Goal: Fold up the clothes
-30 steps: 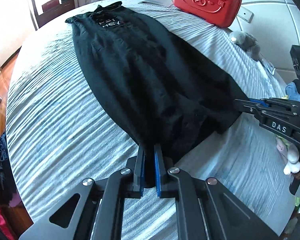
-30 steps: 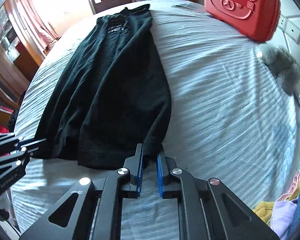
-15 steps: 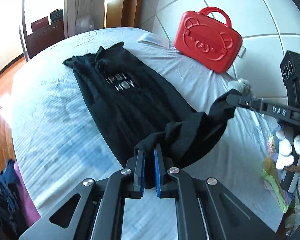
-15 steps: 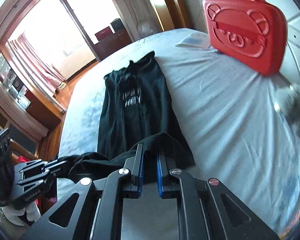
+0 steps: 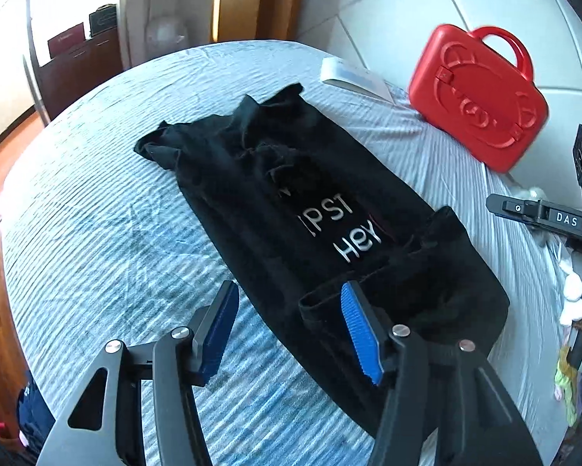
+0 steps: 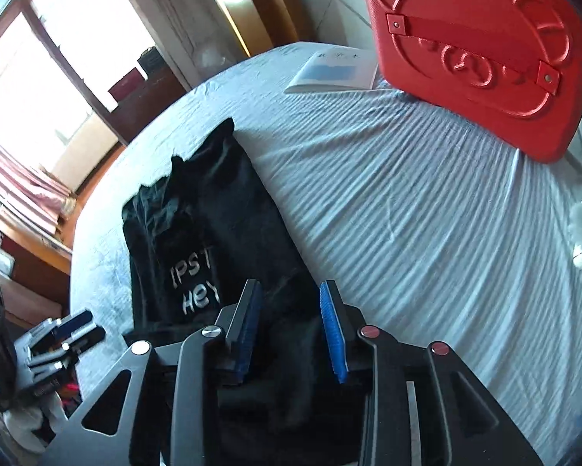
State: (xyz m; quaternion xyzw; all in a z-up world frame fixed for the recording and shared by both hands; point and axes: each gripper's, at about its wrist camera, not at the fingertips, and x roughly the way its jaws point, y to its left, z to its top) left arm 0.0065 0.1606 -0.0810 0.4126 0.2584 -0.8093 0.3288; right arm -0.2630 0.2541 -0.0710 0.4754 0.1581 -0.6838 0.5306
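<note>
Pale blue striped bed sheet fills the view, and on it the black cotton T-shirt with white lettering, hem end doubled up over itself! Red hard plastic bear-face case beyond the shirt. Left gripper has just sprung wide, hem fold beside one blue pad. Right gripper has just parted too, narrower, dark cloth loose between its pads.

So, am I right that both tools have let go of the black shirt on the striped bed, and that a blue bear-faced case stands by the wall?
Not quite: the case is red, not blue, as the right wrist view shows. The rest holds: the left tool and right tool have just been opening, pads clear of the black shirt on the striped bed.
</note>
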